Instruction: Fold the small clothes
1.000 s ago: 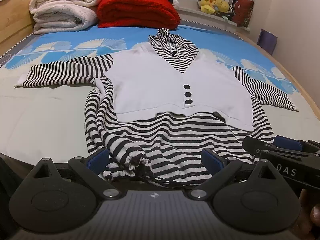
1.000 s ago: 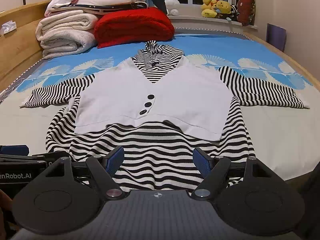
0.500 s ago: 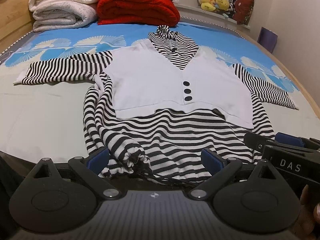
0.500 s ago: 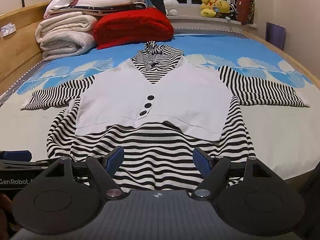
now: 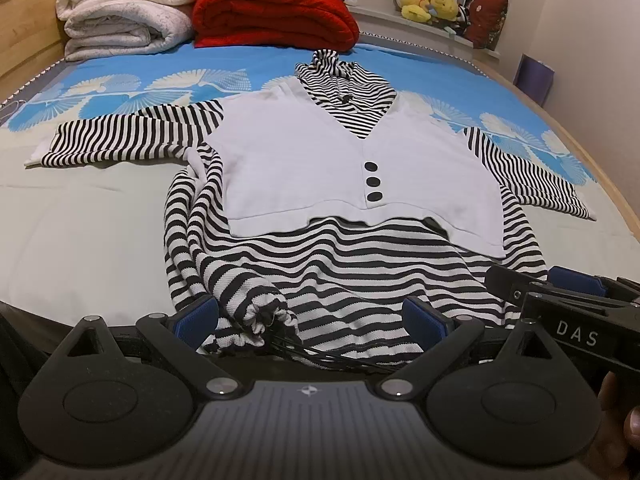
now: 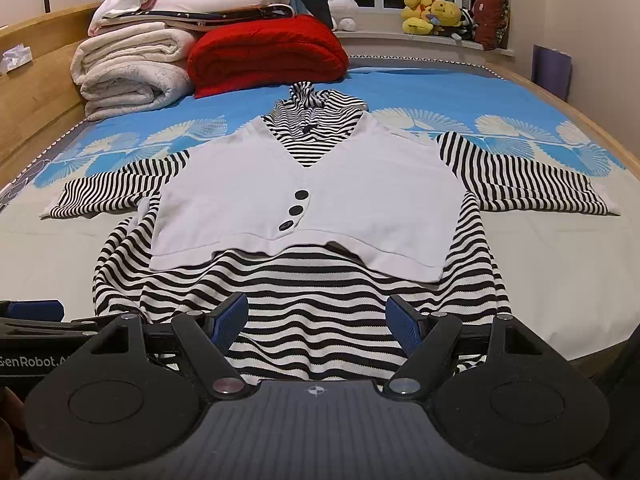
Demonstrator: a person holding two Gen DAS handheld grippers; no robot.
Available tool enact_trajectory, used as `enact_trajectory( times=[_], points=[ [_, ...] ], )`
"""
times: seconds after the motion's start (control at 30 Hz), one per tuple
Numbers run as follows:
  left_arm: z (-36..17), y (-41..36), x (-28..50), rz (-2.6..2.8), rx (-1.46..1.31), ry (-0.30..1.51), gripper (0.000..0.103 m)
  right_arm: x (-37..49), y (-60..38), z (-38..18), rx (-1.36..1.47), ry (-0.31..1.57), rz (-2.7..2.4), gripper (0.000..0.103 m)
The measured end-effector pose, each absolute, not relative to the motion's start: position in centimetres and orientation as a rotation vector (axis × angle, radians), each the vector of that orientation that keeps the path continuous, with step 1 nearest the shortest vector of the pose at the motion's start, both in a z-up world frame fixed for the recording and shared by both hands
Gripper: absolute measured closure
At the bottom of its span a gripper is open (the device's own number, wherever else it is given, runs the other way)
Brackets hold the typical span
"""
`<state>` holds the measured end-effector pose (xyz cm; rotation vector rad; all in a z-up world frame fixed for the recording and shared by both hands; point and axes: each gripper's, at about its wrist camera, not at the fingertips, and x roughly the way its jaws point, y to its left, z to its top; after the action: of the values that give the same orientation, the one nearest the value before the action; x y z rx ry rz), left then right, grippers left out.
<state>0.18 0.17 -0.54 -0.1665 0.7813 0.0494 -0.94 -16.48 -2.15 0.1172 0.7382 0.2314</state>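
the striped top [image 5: 360, 272] lies flat on the bed [image 5: 80, 240] straight ahead of me, hem nearest, hood farthest, its long axis running away from both tongs. my left gripper [image 5: 310, 320] and right gripper [image 6: 318, 320] both stand wide open, holding nothing, side by side at the hem; the left sits by the bunched drawstring corner [image 5: 256, 316], so i judge it goes first.

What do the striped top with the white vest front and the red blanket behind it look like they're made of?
The striped top looks like a soft ribbed knit, likely cotton blend: fine ribs show along the stripes and it drapes in folds. Its white vest panel looks like a smoother matte knit with a ribbed hem. The red blanket seems thick and textured, perhaps fleece or quilted.
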Motion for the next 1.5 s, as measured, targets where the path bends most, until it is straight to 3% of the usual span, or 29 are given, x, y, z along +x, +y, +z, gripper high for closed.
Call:
enact_trajectory(
  times=[0.83,1.03,1.2,1.5],
  points=[
    [-0.6,-0.4,0.0,0.085,-0.08,0.791,0.004,-1.1,-16.9,-1.7,0.118,0.714,0.214,0.026],
    [4.4,-0.1,-0.7,0.091,-0.063,0.692,0.03,-1.0,-17.2,0.0,0.146,0.641,0.197,0.036],
    [9.8,1.1,-0.4,0.122,-0.009,0.515,0.032,-0.6,-17.8,1.6,0.195,0.557,0.172,0.042],
    [11.7,8.4,10.7,0.171,0.094,0.52,0.042,2.1,-20.5,4.4,0.195,0.497,0.15,0.042]
  ],
)
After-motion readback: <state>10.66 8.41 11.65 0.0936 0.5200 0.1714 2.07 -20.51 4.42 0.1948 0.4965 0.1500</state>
